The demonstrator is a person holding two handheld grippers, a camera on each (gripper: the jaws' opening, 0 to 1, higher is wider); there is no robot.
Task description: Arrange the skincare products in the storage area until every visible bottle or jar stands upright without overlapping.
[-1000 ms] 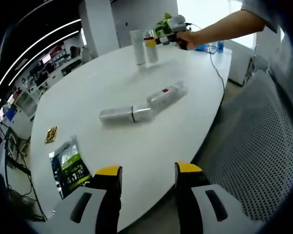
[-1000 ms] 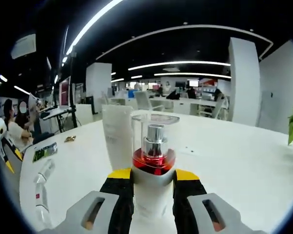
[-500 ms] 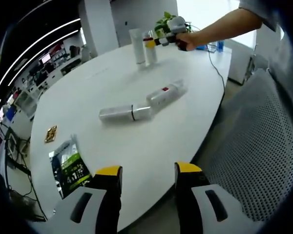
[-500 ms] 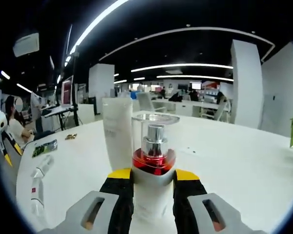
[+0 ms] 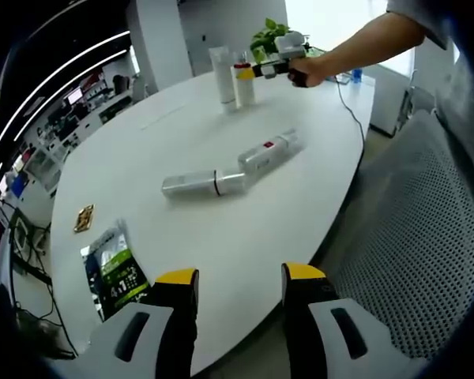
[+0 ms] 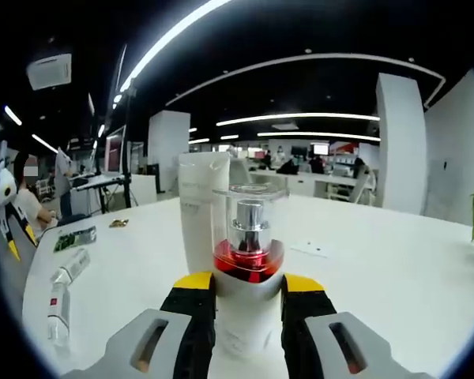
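Your right claw point(image 6: 249, 292) is clamped on the pump bottle point(image 6: 249, 260), upright between its jaws, with the white tube point(image 6: 204, 213) standing just behind it on the counter point(image 6: 379, 268). Your left claw point(image 5: 238, 276) hangs open at the counter's near edge, well short of two bottles point(image 5: 233, 170) lying end to end mid-counter.

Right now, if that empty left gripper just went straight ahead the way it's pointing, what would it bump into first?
Probably the lying clear bottle on the white table, roughly ahead of the open left gripper; depth is hard to judge.
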